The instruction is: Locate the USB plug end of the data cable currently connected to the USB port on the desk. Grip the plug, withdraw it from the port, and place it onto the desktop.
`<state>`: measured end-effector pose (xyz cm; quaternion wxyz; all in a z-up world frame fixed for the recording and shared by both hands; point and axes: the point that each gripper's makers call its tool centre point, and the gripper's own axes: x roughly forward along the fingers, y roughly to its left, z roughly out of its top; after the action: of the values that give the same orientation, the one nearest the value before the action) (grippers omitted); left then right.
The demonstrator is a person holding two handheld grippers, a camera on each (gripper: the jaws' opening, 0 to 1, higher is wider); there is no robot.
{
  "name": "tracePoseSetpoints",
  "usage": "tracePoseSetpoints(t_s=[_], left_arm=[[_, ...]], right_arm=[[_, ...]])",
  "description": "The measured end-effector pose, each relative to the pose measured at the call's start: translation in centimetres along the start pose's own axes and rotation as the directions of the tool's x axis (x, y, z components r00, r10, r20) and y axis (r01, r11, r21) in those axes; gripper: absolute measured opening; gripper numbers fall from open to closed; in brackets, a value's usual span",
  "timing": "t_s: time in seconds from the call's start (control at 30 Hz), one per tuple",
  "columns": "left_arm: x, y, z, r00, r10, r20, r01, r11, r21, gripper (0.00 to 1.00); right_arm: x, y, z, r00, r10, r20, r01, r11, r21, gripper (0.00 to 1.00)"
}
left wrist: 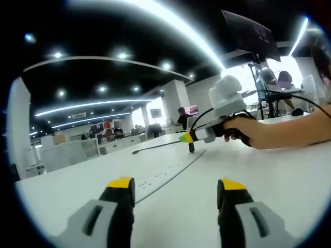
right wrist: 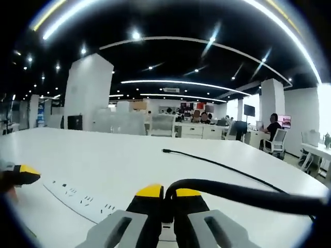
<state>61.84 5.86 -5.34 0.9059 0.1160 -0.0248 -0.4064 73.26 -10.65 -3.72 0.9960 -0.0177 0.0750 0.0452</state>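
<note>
Jaws: right gripper [right wrist: 166,196] clamped on black USB cable plug [right wrist: 168,202] over white desk socket strip [right wrist: 83,199]; left gripper [left wrist: 176,188] apart, idle near strip. Step: withdrawal. Next, I judge: lay plug on white desktop [right wrist: 129,160] beside strip.

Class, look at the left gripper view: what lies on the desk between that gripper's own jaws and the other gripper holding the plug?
Bare white desk, crossed by the long socket strip, in the left gripper view.

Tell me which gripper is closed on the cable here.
The right gripper: its yellow tips are pinched shut on the black cable at the desk's socket strip. The left gripper stands open, holding nothing.
</note>
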Motion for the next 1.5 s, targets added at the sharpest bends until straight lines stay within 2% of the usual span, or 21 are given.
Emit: tracePoseSetpoints(t_s=[0.07, 0.4, 0.53, 0.6, 0.67, 0.73, 0.77, 0.87, 0.93, 0.97, 1.0, 1.03, 1.07, 1.13, 1.33, 1.5], left_arm=[[0.0, 0.0, 0.0, 1.000, 0.000, 0.000, 0.000, 1.000, 0.000, 0.64], [0.1, 0.0, 0.0, 1.000, 0.000, 0.000, 0.000, 1.000, 0.001, 0.64], [0.1, 0.0, 0.0, 1.000, 0.000, 0.000, 0.000, 1.000, 0.000, 0.64], [0.1, 0.0, 0.0, 1.000, 0.000, 0.000, 0.000, 1.000, 0.000, 0.64], [0.1, 0.0, 0.0, 1.000, 0.000, 0.000, 0.000, 1.000, 0.000, 0.64], [0.1, 0.0, 0.0, 1.000, 0.000, 0.000, 0.000, 1.000, 0.000, 0.64], [0.1, 0.0, 0.0, 1.000, 0.000, 0.000, 0.000, 1.000, 0.000, 0.64], [0.1, 0.0, 0.0, 1.000, -0.001, 0.000, 0.001, 1.000, 0.000, 0.64], [0.1, 0.0, 0.0, 1.000, -0.001, 0.000, 0.001, 1.000, 0.000, 0.64], [0.1, 0.0, 0.0, 1.000, -0.001, 0.000, 0.001, 1.000, 0.000, 0.64], [0.1, 0.0, 0.0, 1.000, -0.001, 0.000, 0.001, 1.000, -0.001, 0.64], [0.1, 0.0, 0.0, 1.000, -0.001, 0.000, 0.001, 1.000, -0.001, 0.64], [0.1, 0.1, 0.0, 1.000, 0.000, 0.000, 0.000, 1.000, 0.000, 0.64], [0.1, 0.1, 0.0, 1.000, 0.000, 0.000, 0.000, 1.000, -0.001, 0.65], [0.0, 0.1, 0.0, 1.000, 0.003, -0.001, -0.003, 1.000, -0.001, 0.65], [0.1, 0.1, 0.0, 1.000, 0.003, 0.000, -0.003, 1.000, 0.000, 0.65]], right_arm=[[0.0, -0.2, 0.0, 1.000, 0.000, 0.002, -0.001, 1.000, 0.029, 0.08], [-0.3, -0.1, 0.0, 1.000, 0.002, 0.002, -0.002, 0.999, 0.050, 0.08], [-0.4, 0.3, 0.0, 1.000, -0.012, -0.013, 0.012, 0.999, -0.039, 0.08], [-0.6, 0.9, 0.0, 1.000, -0.018, -0.024, 0.015, 0.993, -0.119, 0.08], [-0.4, 1.3, 0.0, 0.999, -0.020, -0.029, 0.015, 0.987, -0.159, 0.08], [-0.4, 1.0, 0.0, 0.999, -0.019, -0.028, 0.015, 0.990, -0.142, 0.08], [-0.3, 0.8, 0.0, 1.000, -0.009, -0.023, 0.007, 0.997, -0.074, 0.08], [-0.5, 0.1, 0.0, 1.000, -0.004, -0.011, 0.004, 0.999, 0.043, 0.08], [-0.8, -0.2, -0.1, 1.000, -0.005, -0.002, 0.005, 0.997, 0.081, 0.08], [-1.3, -0.3, 2.2, 0.993, -0.012, 0.121, 0.000, 0.995, 0.102, 0.08], [-1.9, -0.8, 3.9, 0.981, -0.035, 0.193, 0.018, 0.996, 0.086, 0.08], [-2.9, -0.9, 6.1, 0.968, -0.039, 0.247, 0.039, 0.999, 0.006, 0.08], [-3.5, -0.5, 7.9, 0.967, -0.027, 0.254, 0.039, 0.998, -0.042, 0.08], [-4.0, 0.1, 9.3, 0.956, -0.007, 0.293, 0.009, 1.000, -0.008, 0.08], [-3.1, 0.4, 8.5, 0.966, -0.005, 0.260, 0.006, 1.000, -0.004, 0.08], [-2.9, 0.4, 8.4, 0.967, -0.003, 0.256, 0.007, 1.000, -0.015, 0.08]])
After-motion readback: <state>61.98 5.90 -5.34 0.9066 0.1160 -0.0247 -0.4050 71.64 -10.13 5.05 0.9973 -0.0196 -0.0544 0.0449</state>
